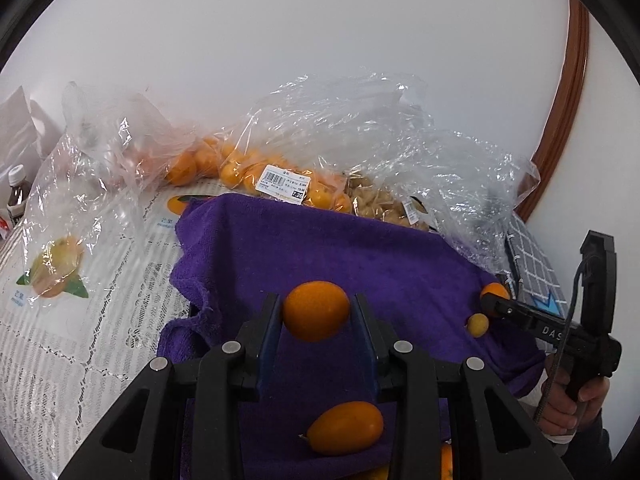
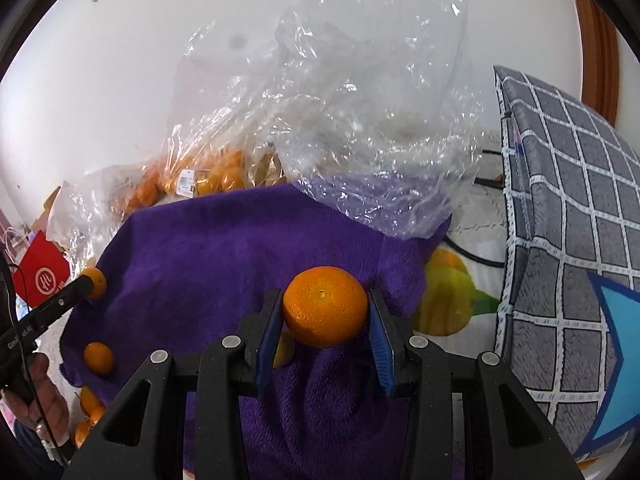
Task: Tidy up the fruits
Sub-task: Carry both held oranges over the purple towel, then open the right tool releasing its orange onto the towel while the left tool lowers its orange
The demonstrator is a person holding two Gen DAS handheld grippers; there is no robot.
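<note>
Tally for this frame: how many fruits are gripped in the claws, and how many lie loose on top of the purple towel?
Held in claws: 2 (orange fruit in left claw; mandarin in right claw)
Loose on purple towel: 2 (oval fruit; small yellow fruit)
Total: 4

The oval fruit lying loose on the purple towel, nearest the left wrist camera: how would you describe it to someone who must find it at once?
Find the purple towel. Near its front edge, below the left claw, lies an oval orange fruit. It lies free and is elongated, unlike the rounder fruit that claw holds.
</note>
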